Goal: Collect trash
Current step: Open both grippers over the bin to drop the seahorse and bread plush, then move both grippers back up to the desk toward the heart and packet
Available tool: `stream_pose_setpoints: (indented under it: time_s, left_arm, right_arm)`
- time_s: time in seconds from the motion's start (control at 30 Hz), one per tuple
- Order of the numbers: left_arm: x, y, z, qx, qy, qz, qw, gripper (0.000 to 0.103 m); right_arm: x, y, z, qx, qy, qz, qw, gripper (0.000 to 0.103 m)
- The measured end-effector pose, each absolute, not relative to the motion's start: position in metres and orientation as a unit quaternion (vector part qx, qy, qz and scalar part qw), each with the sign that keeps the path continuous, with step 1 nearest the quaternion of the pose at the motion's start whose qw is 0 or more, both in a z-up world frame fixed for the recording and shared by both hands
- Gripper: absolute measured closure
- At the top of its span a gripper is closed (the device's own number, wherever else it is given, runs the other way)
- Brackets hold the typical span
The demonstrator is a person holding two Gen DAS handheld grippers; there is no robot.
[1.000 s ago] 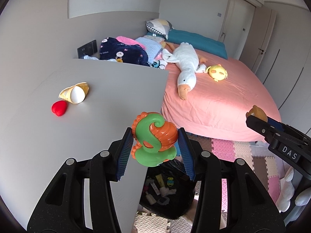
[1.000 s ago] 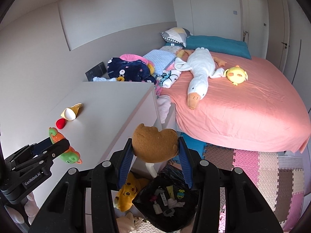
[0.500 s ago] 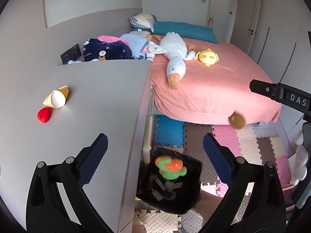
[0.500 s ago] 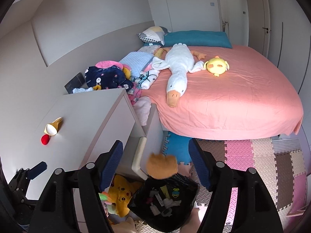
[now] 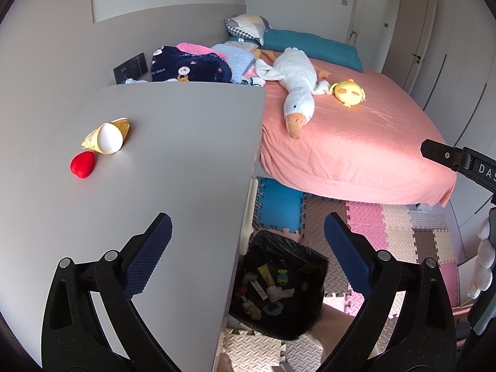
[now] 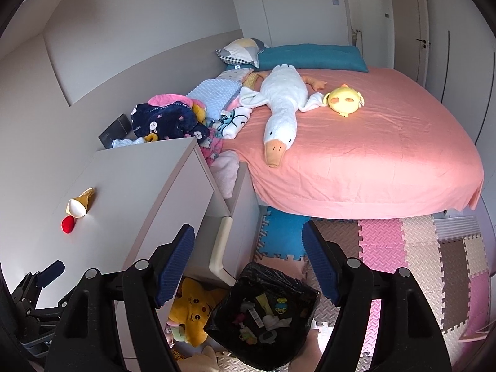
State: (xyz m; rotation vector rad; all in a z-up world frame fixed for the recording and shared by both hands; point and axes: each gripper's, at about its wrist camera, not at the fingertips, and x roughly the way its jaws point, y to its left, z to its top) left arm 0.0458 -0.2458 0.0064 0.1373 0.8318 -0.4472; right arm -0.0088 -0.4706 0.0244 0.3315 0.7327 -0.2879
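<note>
A black bin-bag-lined trash bin (image 5: 279, 285) stands on the floor beside the grey dresser (image 5: 173, 161) and holds several small items; it also shows in the right wrist view (image 6: 263, 313). My left gripper (image 5: 248, 257) is open and empty above the dresser's edge and the bin. My right gripper (image 6: 248, 263) is open and empty above the bin. A yellow paper cone (image 5: 107, 136) and a red piece (image 5: 82, 164) lie on the dresser top, far left of both grippers; they also show in the right wrist view as the cone (image 6: 80, 206) and the red piece (image 6: 68, 224).
A pink bed (image 5: 356, 142) with a white goose plush (image 5: 296, 93) and a yellow plush (image 5: 348, 93) fills the right. Foam floor mats (image 6: 403, 248) lie below it. A yellow plush toy (image 6: 192, 310) sits by the bin. A dresser drawer (image 6: 229, 217) stands open.
Both grippers opened. The green and orange toy dropped from the left gripper and the brown piece from the right one, down toward the bin. Both grippers rose.
</note>
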Motion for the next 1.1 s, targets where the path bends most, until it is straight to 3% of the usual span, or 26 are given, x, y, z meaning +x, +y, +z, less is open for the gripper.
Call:
stream_pose_setpoints:
  time_s: [1.1]
  left_arm:
    - [0.086, -0.169, -0.005, 0.011, 0.414, -0.165, 0.895, 0.008]
  right_arm:
    - [0.049, -0.393, 0.02, 0.125, 0.373, -0.071, 0.917, 0.03]
